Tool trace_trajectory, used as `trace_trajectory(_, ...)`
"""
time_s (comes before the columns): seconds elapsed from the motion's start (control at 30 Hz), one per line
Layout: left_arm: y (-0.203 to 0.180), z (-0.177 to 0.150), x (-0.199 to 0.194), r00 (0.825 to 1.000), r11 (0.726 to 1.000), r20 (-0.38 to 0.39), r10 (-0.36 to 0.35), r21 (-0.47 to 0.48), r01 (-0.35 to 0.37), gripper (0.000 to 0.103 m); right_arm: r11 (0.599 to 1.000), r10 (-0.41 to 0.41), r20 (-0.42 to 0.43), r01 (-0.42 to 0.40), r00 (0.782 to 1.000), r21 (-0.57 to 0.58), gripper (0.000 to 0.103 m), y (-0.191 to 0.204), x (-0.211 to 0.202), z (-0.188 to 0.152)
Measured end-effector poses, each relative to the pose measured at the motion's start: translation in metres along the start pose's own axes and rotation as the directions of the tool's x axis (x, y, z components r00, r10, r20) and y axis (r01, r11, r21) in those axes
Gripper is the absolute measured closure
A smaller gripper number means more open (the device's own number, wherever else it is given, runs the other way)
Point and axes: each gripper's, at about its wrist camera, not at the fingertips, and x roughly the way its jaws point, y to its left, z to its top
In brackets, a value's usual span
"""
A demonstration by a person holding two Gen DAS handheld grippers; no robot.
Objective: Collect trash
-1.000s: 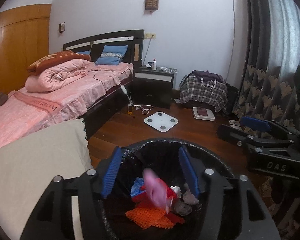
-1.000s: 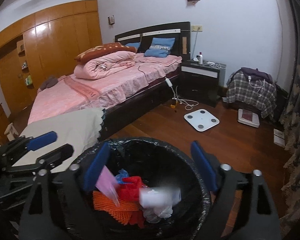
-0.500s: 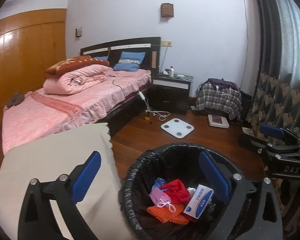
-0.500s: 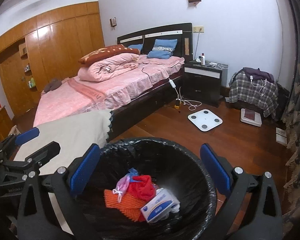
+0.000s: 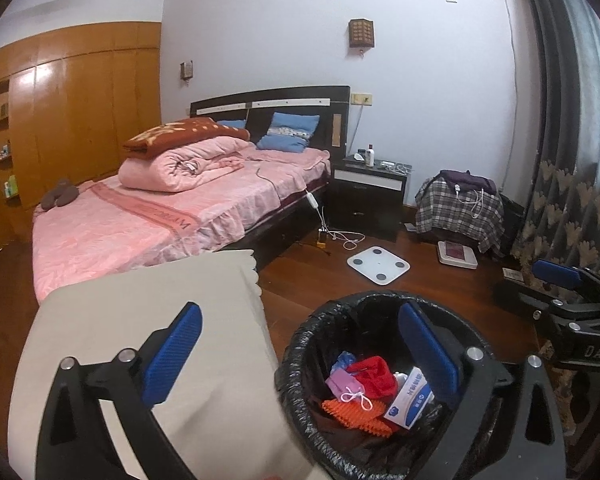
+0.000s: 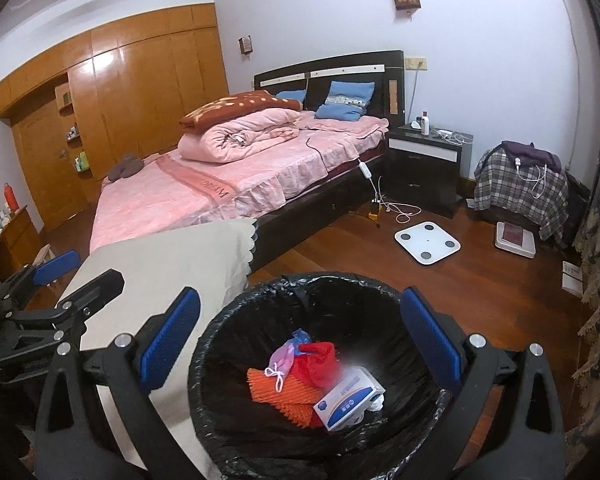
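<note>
A bin lined with a black bag stands on the wooden floor just below both grippers. In it lie a pink mask, a red cloth, an orange mesh piece and a white-and-blue box. My left gripper is wide open and empty, straddling the bin's left rim. My right gripper is also wide open and empty, centred over the bin's mouth. Each gripper shows at the edge of the other's view.
A surface draped in beige cloth touches the bin's left side. Behind it is a pink-covered bed. A white scale and cables lie on the floor by a dark nightstand. A patterned curtain hangs at right.
The pink mask and the box fell from between the jaws into the bin and now lie still. Both grippers opened wider and lifted back from the bin, the left one shifting leftward.
</note>
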Motion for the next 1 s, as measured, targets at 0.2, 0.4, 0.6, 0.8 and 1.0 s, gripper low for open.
trace_trajectory(0.2, 0.003, 0.002, -0.015, 1.0, 1.0, 0.011, 0.013, -0.011, -0.013, 0.006, 1.0, 0.019, -0.004, -0.019, 1.0, -0.005, 0.006, 0.008, -0.01, 0.002)
trace_trajectory(0.4, 0.002, 0.002, -0.027, 1.0, 1.0, 0.023, 0.015, -0.001, -0.015, 0.006, 0.999, 0.03, 0.003, -0.03, 1.0, -0.021, 0.006, 0.015, -0.018, 0.003)
trace_trajectory(0.6, -0.001, 0.001, -0.033, 0.999, 1.0, 0.027, 0.018, 0.009, -0.018, 0.006, 0.999, 0.034, 0.007, -0.034, 0.999, -0.025, 0.006, 0.018, -0.02, 0.003)
trace_trajectory(0.8, 0.002, 0.001, -0.037, 0.999, 1.0, 0.032, 0.022, 0.003, -0.022, 0.006, 0.999, 0.037, 0.005, -0.036, 0.999, -0.028, 0.006, 0.02, -0.022, 0.003)
trace_trajectory(1.0, 0.002, 0.003, -0.038, 0.999, 1.0, 0.035, 0.026, 0.004, -0.026, 0.006, 0.999, 0.035, 0.007, -0.035, 0.999, -0.028, 0.006, 0.02, -0.022, 0.002)
